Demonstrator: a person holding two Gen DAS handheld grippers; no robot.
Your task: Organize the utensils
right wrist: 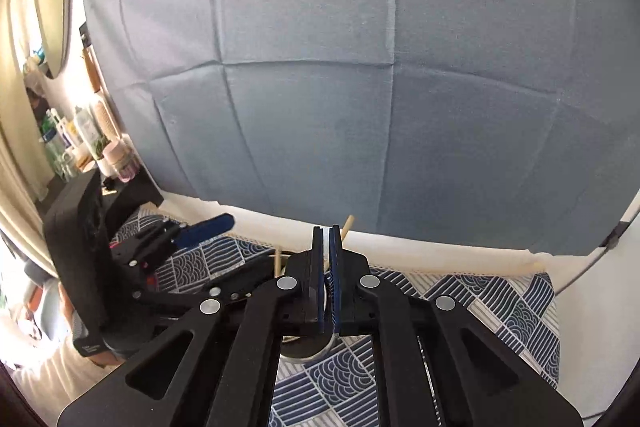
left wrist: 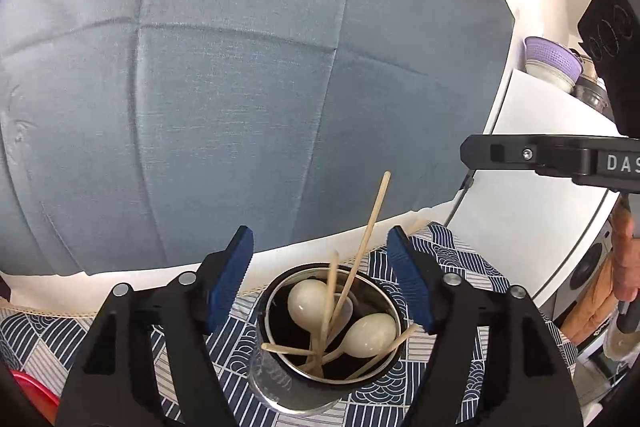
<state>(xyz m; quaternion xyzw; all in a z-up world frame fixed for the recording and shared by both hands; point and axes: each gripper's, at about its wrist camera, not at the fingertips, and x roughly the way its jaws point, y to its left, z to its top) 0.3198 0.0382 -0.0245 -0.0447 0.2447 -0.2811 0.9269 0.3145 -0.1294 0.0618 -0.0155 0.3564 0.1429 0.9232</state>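
The left gripper (left wrist: pixel 320 283) has its jaws spread wide with nothing in them. Just under and between them stands a metal cup (left wrist: pixel 276 379) on the patterned cloth (left wrist: pixel 36 331), holding white spoons (left wrist: pixel 308 301) and wooden chopsticks (left wrist: pixel 370 223). The right gripper (right wrist: pixel 329 247) pinches a thin white thing; what it is cannot be told.

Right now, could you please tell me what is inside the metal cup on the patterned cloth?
Inside the metal cup stand two white spoons, bowls up, and several wooden chopsticks leaning at angles. The cup's dark bottom is hidden, so anything lying beneath the handles cannot be seen.
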